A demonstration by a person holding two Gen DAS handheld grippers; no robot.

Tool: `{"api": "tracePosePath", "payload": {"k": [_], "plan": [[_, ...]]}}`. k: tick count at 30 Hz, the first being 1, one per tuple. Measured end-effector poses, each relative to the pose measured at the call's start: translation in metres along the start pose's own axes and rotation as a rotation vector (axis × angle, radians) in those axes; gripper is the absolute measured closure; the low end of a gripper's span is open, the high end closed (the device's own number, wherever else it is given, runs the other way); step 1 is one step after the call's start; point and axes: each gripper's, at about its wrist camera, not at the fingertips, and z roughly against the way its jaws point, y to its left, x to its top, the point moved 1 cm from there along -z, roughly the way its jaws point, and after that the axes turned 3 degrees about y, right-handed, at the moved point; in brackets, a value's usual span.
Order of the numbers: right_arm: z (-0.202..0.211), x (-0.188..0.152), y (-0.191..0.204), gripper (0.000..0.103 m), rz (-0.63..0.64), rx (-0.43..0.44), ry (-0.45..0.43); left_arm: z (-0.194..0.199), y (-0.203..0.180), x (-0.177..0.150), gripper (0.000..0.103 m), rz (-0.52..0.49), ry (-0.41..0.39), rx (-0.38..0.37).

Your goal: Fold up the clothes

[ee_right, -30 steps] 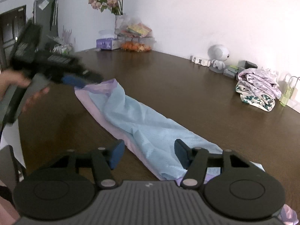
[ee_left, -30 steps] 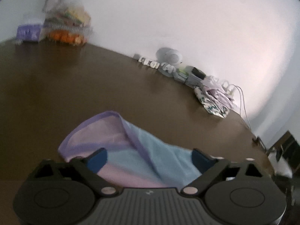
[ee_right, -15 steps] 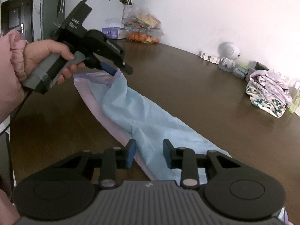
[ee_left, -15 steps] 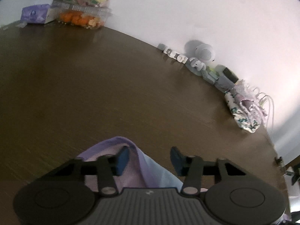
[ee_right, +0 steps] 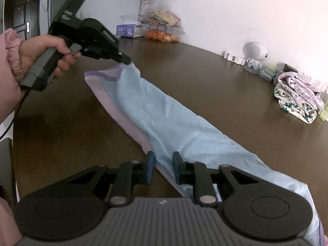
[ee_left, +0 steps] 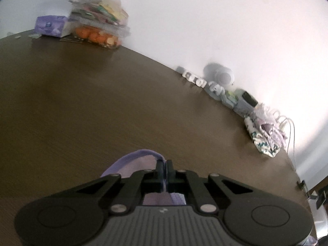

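Two grippers work one garment (ee_right: 164,123): the left gripper (ee_left: 165,167) is clenched on its purple collar end, while the right gripper (ee_right: 163,162), jaws just closing, straddles its near edge without pinching. It lies lengthwise across the dark wooden tabletop (ee_right: 194,78) below a white wall (ee_right: 235,10).

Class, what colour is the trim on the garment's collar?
Darker purple trim, clearest in the right wrist view.

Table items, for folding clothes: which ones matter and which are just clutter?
In use: blue and lilac garment; left gripper; right gripper.
Lying about: floral cloth bundle; tissue box; snack bags; white toy robot.
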Motion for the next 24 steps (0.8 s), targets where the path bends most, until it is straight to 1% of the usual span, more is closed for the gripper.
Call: {"api": "tracePosePath", "payload": {"k": [5,7,8,9,10,11,14,16,17,19,21,24], "plan": [[0.003,-0.001,0.001,0.084,-0.003,0.004,-0.003,0.001,0.009,-0.005,0.102,0.010,0.023,-0.003],[0.007,-0.001,0.000,0.082,-0.006,0.004,-0.016,0.003,0.012,-0.007,0.097,0.027,0.025,-0.014],[0.009,0.001,0.000,0.081,-0.002,0.004,-0.024,0.005,0.013,-0.008,0.087,0.032,0.019,-0.020],[0.011,0.002,0.000,0.081,0.002,0.004,-0.032,0.005,0.013,-0.009,0.072,0.033,0.015,-0.031],[0.013,0.003,0.000,0.081,0.007,0.005,-0.040,0.006,0.012,-0.009,0.066,0.033,0.013,-0.045],[0.011,0.006,0.001,0.081,0.020,0.005,-0.038,0.005,0.011,-0.009,0.063,0.030,0.015,-0.045],[0.001,0.016,0.006,0.081,0.071,0.006,-0.029,-0.004,0.005,-0.008,0.064,0.011,0.035,-0.011],[-0.005,0.022,0.011,0.081,0.109,0.007,-0.022,-0.011,0.003,-0.008,0.078,0.004,0.044,0.007],[-0.008,0.025,0.014,0.082,0.127,0.008,-0.016,-0.013,0.002,-0.008,0.102,0.001,0.049,0.011],[-0.012,0.028,0.017,0.097,0.158,0.012,0.002,-0.014,0.001,-0.009,0.103,0.005,0.046,0.004],[-0.007,0.027,0.019,0.100,0.187,0.019,-0.003,-0.006,0.000,-0.010,0.103,-0.021,0.021,0.001],[0.002,0.023,0.016,0.100,0.222,0.033,-0.005,0.010,0.002,-0.008,0.103,-0.026,-0.008,-0.024]]}}
